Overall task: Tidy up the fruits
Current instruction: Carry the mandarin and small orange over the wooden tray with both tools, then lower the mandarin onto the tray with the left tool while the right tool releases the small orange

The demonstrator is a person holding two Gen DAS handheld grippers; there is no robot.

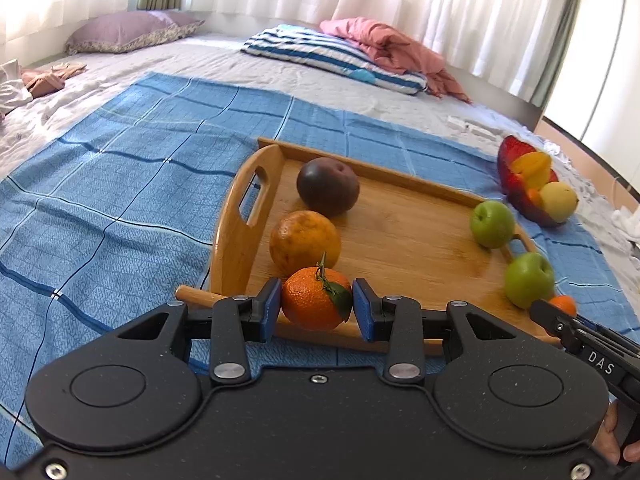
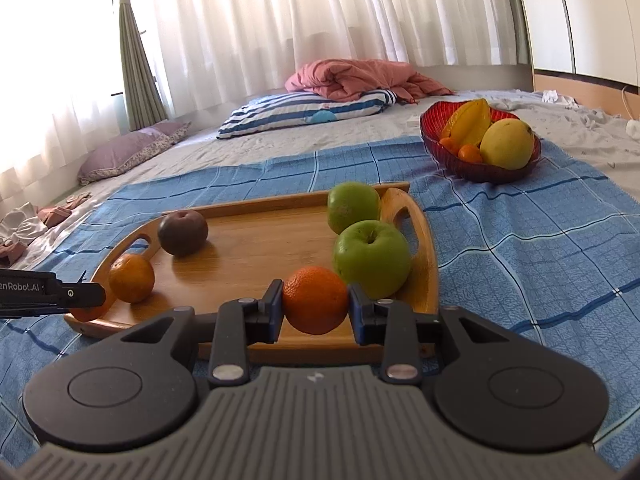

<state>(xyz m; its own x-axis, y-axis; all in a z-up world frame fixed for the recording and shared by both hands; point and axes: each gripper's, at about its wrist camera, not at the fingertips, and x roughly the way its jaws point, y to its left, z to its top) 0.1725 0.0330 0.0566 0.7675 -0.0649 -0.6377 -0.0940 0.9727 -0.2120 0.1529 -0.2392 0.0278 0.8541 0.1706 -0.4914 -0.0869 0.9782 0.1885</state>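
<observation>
A wooden tray [image 1: 408,236] lies on a blue checked cloth on the bed. My left gripper [image 1: 316,306] is shut on a tangerine with a green leaf [image 1: 312,300] at the tray's near left corner. Behind it sit a yellowish orange [image 1: 305,240] and a dark plum [image 1: 328,186]. My right gripper [image 2: 315,306] is shut on an orange [image 2: 315,299] at the tray's [image 2: 256,240] near right side. Two green apples [image 2: 372,256] [image 2: 353,205] sit just behind it. A red bowl [image 2: 476,168] holds a starfruit, a mango and small oranges.
The blue cloth [image 2: 520,248] covers the bed around the tray. A striped pillow [image 2: 304,114], a pink blanket [image 2: 360,76] and a purple pillow [image 1: 128,30] lie further back. Curtains hang behind the bed. Clothes [image 1: 44,78] lie at the far left.
</observation>
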